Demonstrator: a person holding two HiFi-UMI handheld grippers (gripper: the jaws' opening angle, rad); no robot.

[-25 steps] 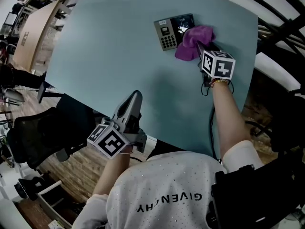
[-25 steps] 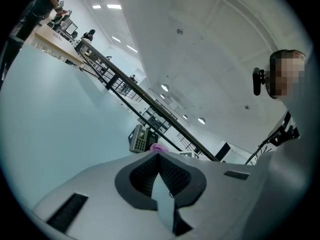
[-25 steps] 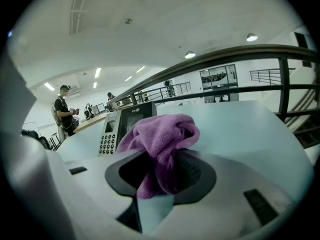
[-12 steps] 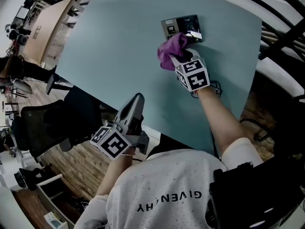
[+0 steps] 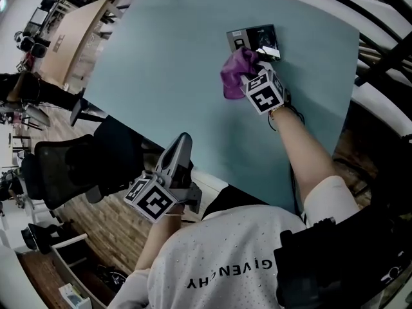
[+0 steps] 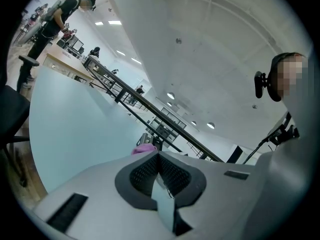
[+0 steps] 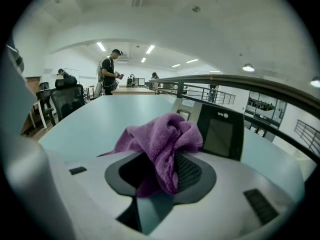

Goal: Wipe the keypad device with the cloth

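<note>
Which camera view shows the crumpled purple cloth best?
The right gripper view: the crumpled purple cloth sits large, pinched between the jaws. The head view shows a small bunch; the left gripper view, only a sliver.

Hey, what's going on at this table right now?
A person is wiping a keypad device on a blue-green table. The right gripper is shut on a purple cloth, bunched at the device's near edge. The left gripper is shut and empty, idle by the table's near edge.
</note>
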